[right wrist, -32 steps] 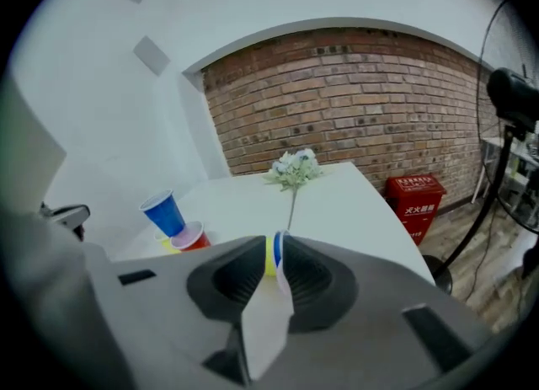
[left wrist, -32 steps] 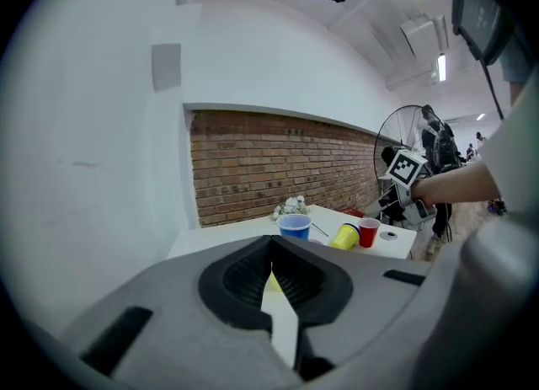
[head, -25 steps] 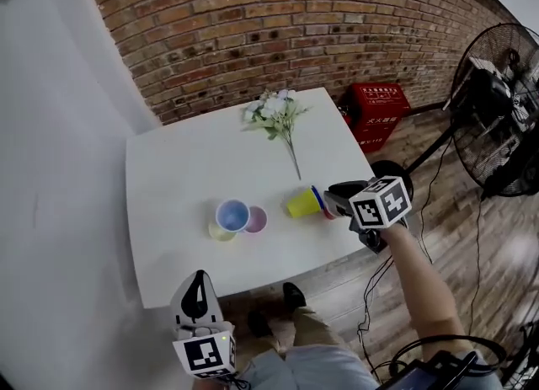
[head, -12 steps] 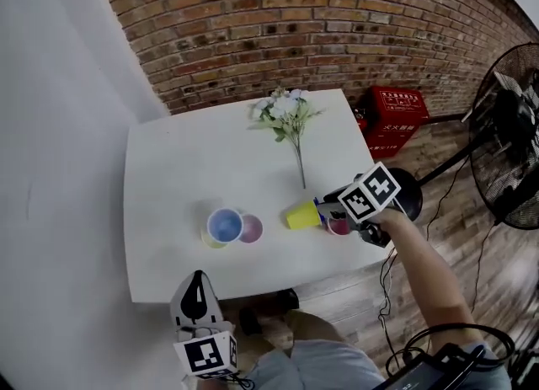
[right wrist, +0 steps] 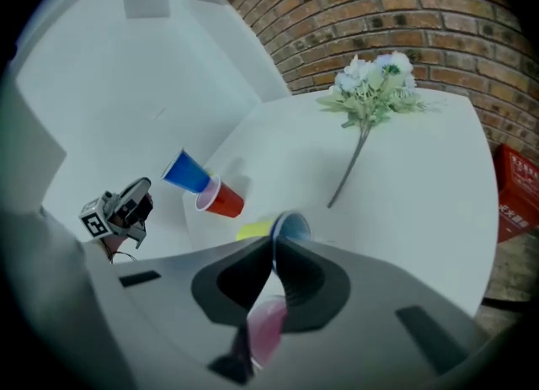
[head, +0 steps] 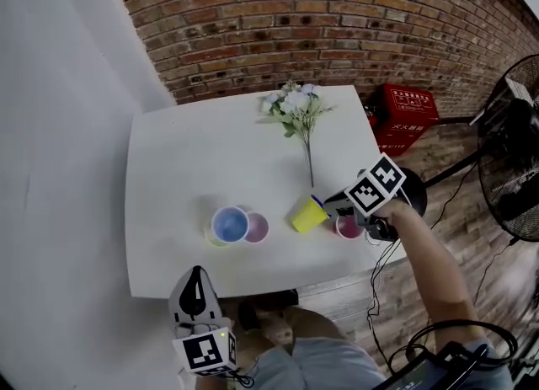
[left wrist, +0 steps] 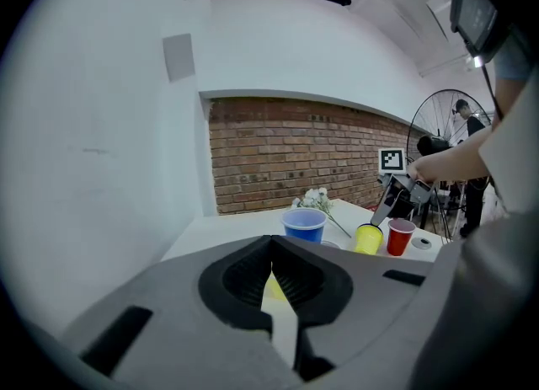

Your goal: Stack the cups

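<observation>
On the white table (head: pixel 168 169), a blue cup (head: pixel 229 224) stands well apart from the red cup (head: pixel 348 227) near the edge. The right gripper (right wrist: pixel 273 245) has just closed its jaws on the tilted yellow cup (head: pixel 306 215), pinching only its thin rim. I'd worry the cup slips free or knocks the red cup off. The left gripper (left wrist: pixel 270 249) hangs back, jaws together, empty.

Blue cup (head: pixel 230 224) hides most of left yellow cup (head: pixel 211 235); fan (head: pixel 510 169) cropped rt.
</observation>
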The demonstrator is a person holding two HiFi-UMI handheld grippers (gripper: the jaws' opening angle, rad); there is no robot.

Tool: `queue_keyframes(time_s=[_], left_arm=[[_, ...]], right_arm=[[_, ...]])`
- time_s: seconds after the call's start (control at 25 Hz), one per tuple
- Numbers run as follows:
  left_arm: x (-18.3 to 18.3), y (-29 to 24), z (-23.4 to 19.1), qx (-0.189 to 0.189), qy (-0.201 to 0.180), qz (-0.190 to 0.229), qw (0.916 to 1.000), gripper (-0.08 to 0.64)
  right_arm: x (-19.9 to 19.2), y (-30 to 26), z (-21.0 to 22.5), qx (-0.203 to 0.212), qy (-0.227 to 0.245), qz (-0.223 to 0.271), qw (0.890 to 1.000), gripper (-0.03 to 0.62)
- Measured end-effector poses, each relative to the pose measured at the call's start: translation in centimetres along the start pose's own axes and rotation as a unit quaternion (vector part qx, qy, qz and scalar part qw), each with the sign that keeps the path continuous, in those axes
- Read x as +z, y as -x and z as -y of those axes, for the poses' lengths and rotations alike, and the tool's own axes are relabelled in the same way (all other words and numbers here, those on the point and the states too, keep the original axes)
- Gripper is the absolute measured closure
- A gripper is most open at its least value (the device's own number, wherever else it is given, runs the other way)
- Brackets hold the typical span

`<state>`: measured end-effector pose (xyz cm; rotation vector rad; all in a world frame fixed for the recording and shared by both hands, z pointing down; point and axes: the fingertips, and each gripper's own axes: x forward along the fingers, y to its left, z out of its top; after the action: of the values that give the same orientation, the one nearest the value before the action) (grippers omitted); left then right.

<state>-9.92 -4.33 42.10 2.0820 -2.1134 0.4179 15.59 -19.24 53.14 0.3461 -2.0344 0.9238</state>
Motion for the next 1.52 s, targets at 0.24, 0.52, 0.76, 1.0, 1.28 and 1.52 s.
queue_keyframes(time_s=[0.24, 0.52, 0.76, 1.0, 1.28, 1.52], left_arm=[[0.1, -0.1, -1.1, 0.005, 0.004, 0.003, 1.0, 0.551], [0.3, -0.4, -1.6, -0.005, 0.005, 0.008, 0.9999, 0.551], [1.6, -0.5, -1.7, -0.017, 0.003, 0.023, 0.9996, 0.551], [2.1, -0.4, -2.2, -0.023, -0.004, 0.03, 0.9993, 0.551], [1.5, 0.5, -2.5, -0.009, -0.013, 0.011, 0.9998, 0.551], [0.4, 0.3, -2.1, 0.0, -0.018, -0.006, 0.9998, 0.551]], right_arm=[[0.8, 1.0, -0.5, -0.015, 0.019, 0.017, 1.0, 0.571], [3.4, 3.7, -0.3, -0.139, 0.132, 0.021, 0.981, 0.572], [5.5, 7.0, -1.1, -0.203, 0.161, 0.048, 0.964, 0.572], [5.8, 9.6, 0.6, -0.252, 0.156, 0.077, 0.952, 0.572], [3.8, 8.4, 8.0, -0.365, 0.206, -0.012, 0.908, 0.572], [3.1, 6.0, 9.3, -0.352, 0.233, -0.036, 0.906, 0.566]])
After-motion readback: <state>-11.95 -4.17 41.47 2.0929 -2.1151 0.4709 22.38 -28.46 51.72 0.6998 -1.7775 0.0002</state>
